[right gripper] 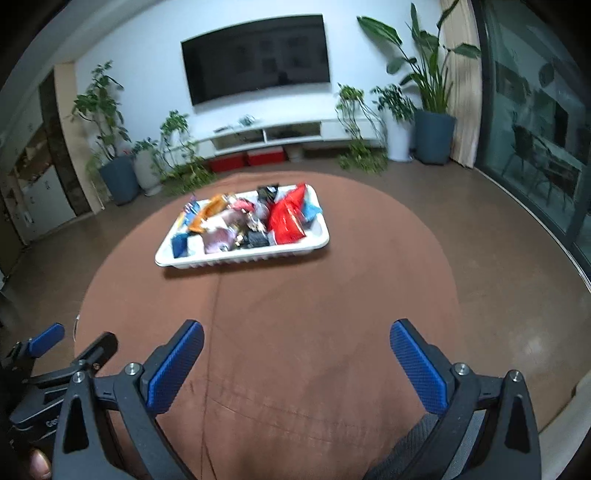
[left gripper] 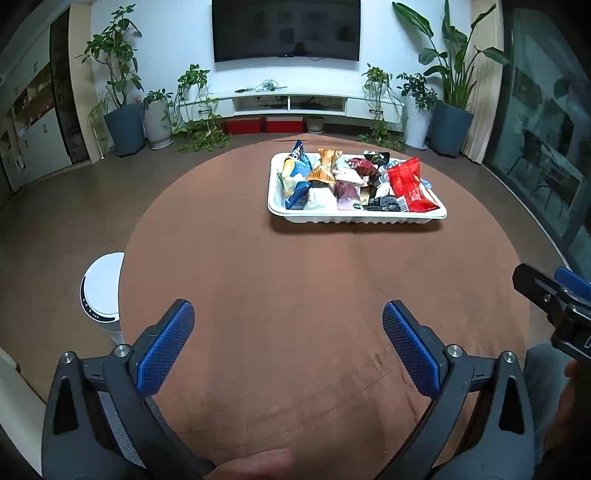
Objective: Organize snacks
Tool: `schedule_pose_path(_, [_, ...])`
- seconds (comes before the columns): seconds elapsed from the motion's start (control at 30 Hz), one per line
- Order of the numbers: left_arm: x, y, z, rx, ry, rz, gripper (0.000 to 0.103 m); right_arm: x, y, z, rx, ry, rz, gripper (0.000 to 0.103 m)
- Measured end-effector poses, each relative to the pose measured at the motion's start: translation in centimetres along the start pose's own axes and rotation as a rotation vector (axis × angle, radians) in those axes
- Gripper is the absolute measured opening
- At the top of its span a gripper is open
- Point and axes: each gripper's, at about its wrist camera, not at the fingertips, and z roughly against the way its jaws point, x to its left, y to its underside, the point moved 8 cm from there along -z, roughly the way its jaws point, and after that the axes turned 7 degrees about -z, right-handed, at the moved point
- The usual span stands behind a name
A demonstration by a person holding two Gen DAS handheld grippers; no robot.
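Both tools are up over the near edge of the table: the left gripper (left gripper: 288,332) has its two blue-padded fingers spread wide with nothing between them, and the right gripper (right gripper: 295,354) matches it, jaws parted and empty. Each camera catches the other tool poking in at the side. Under them runs the brown tablecloth (left gripper: 295,280), bare at this near end, creased in a few lines. Further out, towards the far edge and a touch right of centre from the left view, sits one white tray (left gripper: 354,218), and that's where the snacks (left gripper: 347,181) are, all heaped inside it. One red packet (left gripper: 410,184) lies at the tray's right end, one orange packet (left gripper: 325,166) stands up near the middle, a blue packet (left gripper: 297,168) sits at the left end; the rest overlap too much to count. Off the table's left edge stands one white round bin (left gripper: 103,291). Beyond, one dark television (left gripper: 286,29) hangs on the wall, with two red boxes (left gripper: 264,124) under the low shelf.
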Motion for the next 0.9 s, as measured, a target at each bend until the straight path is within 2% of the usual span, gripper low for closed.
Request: schedule_pose_path(0.9, [-0.3, 0.2, -1.0, 0.019, 0.005, -0.016, 0.103, 2.0, 0.5, -0.5, 0.013, 0.025, 0.07, 0.103])
